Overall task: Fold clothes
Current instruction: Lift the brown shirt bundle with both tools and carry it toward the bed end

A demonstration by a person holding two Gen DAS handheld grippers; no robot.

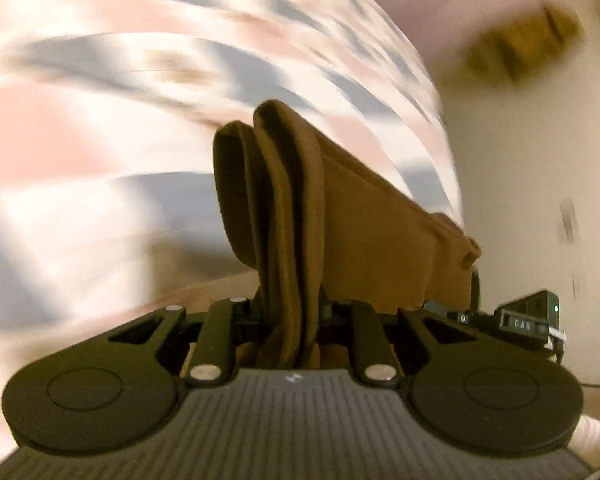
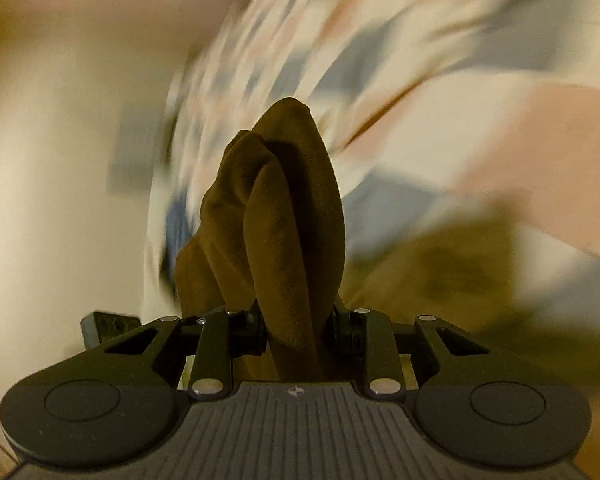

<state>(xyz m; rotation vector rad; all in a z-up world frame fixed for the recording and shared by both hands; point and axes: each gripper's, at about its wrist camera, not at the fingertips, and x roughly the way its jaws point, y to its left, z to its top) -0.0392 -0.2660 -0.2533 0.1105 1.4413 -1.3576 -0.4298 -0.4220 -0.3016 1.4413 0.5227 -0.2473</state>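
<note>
A brown garment [image 1: 340,216] is bunched in thick folds between the jaws of my left gripper [image 1: 290,308], which is shut on it. In the right wrist view the same brown garment [image 2: 284,216] stands up in rounded folds out of my right gripper [image 2: 298,316], also shut on it. The cloth hides both sets of fingertips. In the left wrist view the garment stretches right toward the other gripper's black body [image 1: 528,318]. Both grippers hold it off the surface.
A bedspread patterned in pink, grey and white [image 1: 100,120] fills the background, heavily motion-blurred; it also shows in the right wrist view [image 2: 440,80]. A blurred brown item [image 1: 524,44] lies at upper right. A cream wall [image 2: 60,160] is on the left.
</note>
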